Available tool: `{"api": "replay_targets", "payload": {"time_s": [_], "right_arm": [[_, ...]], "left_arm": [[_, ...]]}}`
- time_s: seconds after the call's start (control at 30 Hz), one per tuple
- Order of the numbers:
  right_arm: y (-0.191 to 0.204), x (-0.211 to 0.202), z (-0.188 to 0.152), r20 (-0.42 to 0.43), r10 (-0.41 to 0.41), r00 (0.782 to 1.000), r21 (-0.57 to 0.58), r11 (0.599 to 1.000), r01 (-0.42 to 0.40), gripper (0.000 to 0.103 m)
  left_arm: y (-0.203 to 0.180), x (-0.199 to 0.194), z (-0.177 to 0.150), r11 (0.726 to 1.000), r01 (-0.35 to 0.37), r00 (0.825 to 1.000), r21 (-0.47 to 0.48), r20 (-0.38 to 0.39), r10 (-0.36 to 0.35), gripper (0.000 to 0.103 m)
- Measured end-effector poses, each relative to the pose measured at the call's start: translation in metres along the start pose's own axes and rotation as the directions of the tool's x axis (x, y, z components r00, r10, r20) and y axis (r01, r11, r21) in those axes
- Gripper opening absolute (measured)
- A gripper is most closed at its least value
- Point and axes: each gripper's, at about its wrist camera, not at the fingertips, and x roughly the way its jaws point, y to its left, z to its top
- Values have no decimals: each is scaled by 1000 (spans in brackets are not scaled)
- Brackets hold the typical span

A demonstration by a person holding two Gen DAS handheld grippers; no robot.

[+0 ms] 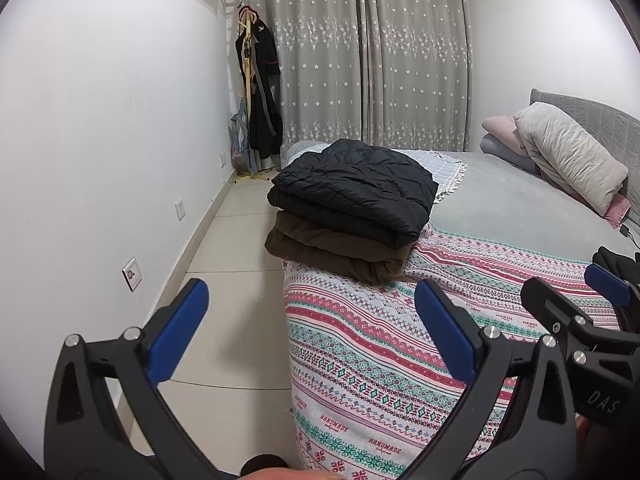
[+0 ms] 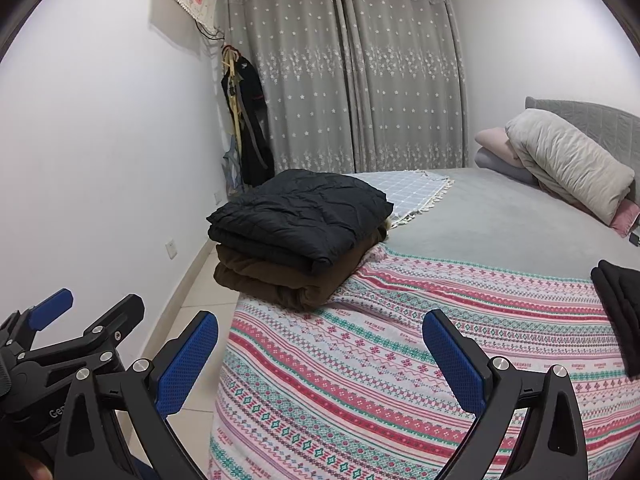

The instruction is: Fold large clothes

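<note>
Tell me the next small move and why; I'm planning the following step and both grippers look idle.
Probably swing the right gripper toward the black garment at the bed's right edge. Both it and the left gripper are open and empty, and the black jacket already sits folded on the brown garment.

A folded black quilted puffer jacket (image 1: 354, 188) lies flat atop a folded dark brown fleece garment (image 1: 332, 250), stacked at the bed's corner toward 11 o'clock. Another black quilted garment (image 2: 620, 312) lies at 3 o'clock, partly cut off.
</note>
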Motion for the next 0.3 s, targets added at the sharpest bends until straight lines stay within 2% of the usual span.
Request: {"api": "replay_targets", "payload": {"time_s": [0.3], "right_arm": [[0, 1, 0, 0, 0, 1000, 0, 1000, 0, 103]], "left_arm": [[0, -1, -1, 1000, -3, 1000, 1, -4, 3, 102]]}}
